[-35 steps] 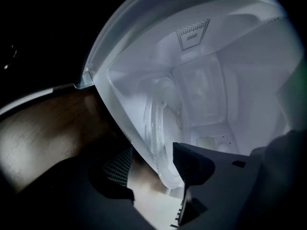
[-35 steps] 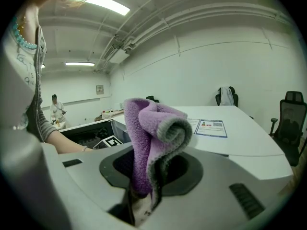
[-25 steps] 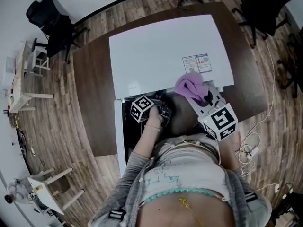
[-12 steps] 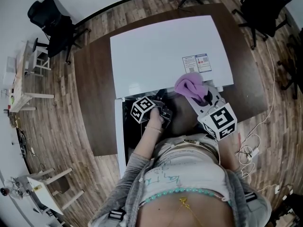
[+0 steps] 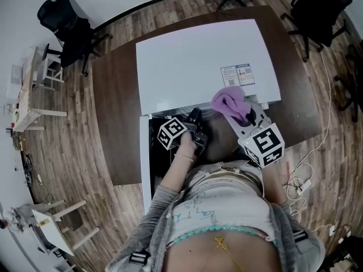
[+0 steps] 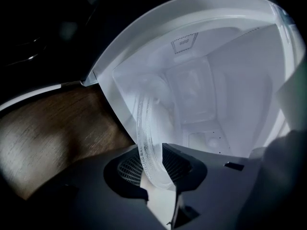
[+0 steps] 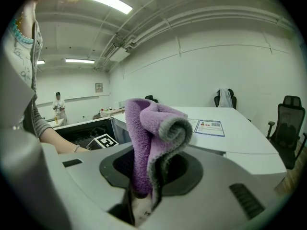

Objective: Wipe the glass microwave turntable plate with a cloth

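Closing on glass was the risky part here. Your left gripper [image 6: 154, 171] had just been drawing its jaws in, and they pinched the rim of the clear round glass turntable plate [image 6: 144, 128] at one narrow spot, standing only as far apart as the rim is thick. The plate sat inside the cavity of the white box-shaped microwave [image 5: 198, 61], with the gripped rim at the cavity's front edge. The microwave stood on the dark brown wooden tabletop [image 5: 113, 101], its open front toward the tabletop's near edge. Your right gripper [image 7: 143, 190] was clamped on a folded purple fleecy cloth [image 7: 153, 128], held above the microwave's front right corner and apart from the plate.

Here is what I judged could go wrong. Smooth glass held at one point on the rim could have slipped or swung down once lifted, since most of its weight lay beyond the pads. Drawn out tilted, it might have knocked the cavity's walls or front edge and chipped. Squeezing harder would hardly have helped and could have cracked the rim. Wiping with the cloth while only that pinch steadied the plate could have levered it out of the jaws and dropped it at the tabletop's near edge.
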